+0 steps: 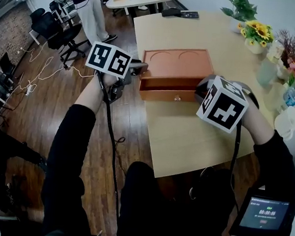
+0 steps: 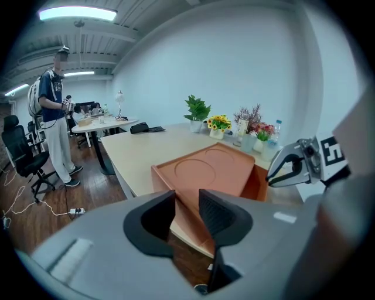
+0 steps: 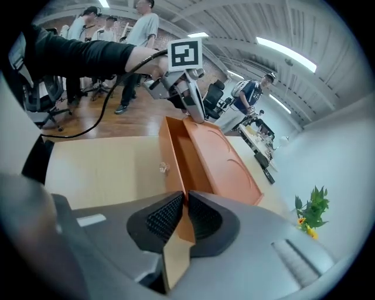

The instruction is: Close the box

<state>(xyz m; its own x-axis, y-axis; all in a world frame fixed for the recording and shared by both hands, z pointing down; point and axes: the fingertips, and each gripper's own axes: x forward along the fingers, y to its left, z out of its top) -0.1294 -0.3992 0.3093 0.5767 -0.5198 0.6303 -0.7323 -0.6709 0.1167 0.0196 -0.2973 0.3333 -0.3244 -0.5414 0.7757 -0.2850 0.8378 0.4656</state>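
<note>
Left gripper [image 2: 187, 197] up front, dark jaws a narrow gap apart, and the near corner of the orange wooden box [image 2: 214, 170] shows through that gap. The box sits by the table's [image 2: 132, 153] near edge, two round recesses in its top. Right gripper [image 2: 274, 174] is at its right end. Potted flowers [image 2: 218, 124] line the far edge.

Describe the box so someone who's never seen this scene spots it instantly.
Start at the long pale wooden table, along its left edge in the head view, opposite the flower pots. The box is the flat orange-brown wooden one: two round recesses in its top, and a drawer with a small clear knob pulled partly out.
</note>
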